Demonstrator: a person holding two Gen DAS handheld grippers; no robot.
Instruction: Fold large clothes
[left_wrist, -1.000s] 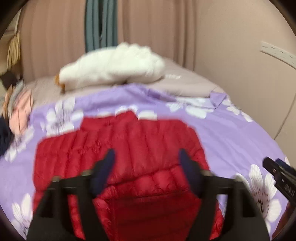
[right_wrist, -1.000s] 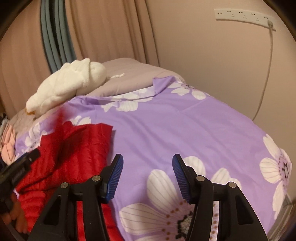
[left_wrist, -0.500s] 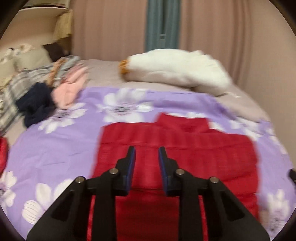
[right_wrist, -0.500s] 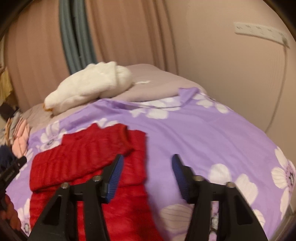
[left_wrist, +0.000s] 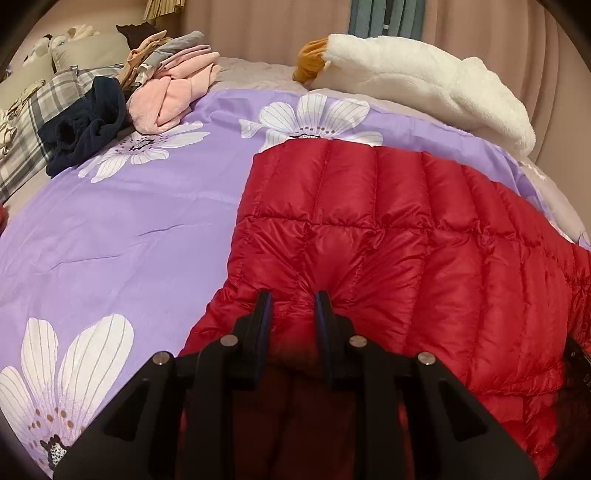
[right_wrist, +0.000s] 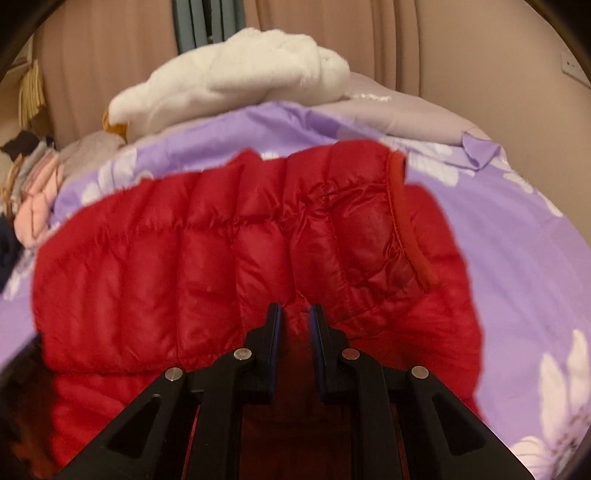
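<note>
A red quilted down jacket (left_wrist: 388, 236) lies folded on a purple bedcover with white flowers (left_wrist: 122, 236), and everything else is placed here by reference to that jacket. The left gripper (left_wrist: 292, 306) sits on the jacket's near edge, its two fingers drawn close with a puckered ridge of red fabric pinched between the pads. The right gripper (right_wrist: 295, 317) is at the near edge too, close to the sleeve's orange-red cuff (right_wrist: 406, 225); its jaws are closing, with a fold of red fabric caught between them. Whether the pads fully press there is hard to judge, since the view is slightly blurred. Below both sets of fingers the jacket's near hem disappears behind the black gripper bodies, so its lower edge cannot be made out. In the left wrist view the jacket's right side runs out of the frame. Beyond the jacket's far edge lies a white plush garment (left_wrist: 424, 77) with an orange part at one end. To the jacket's far left sits a heap of pink and dark clothes (left_wrist: 147, 92), partly cut off in the right wrist view.
</note>
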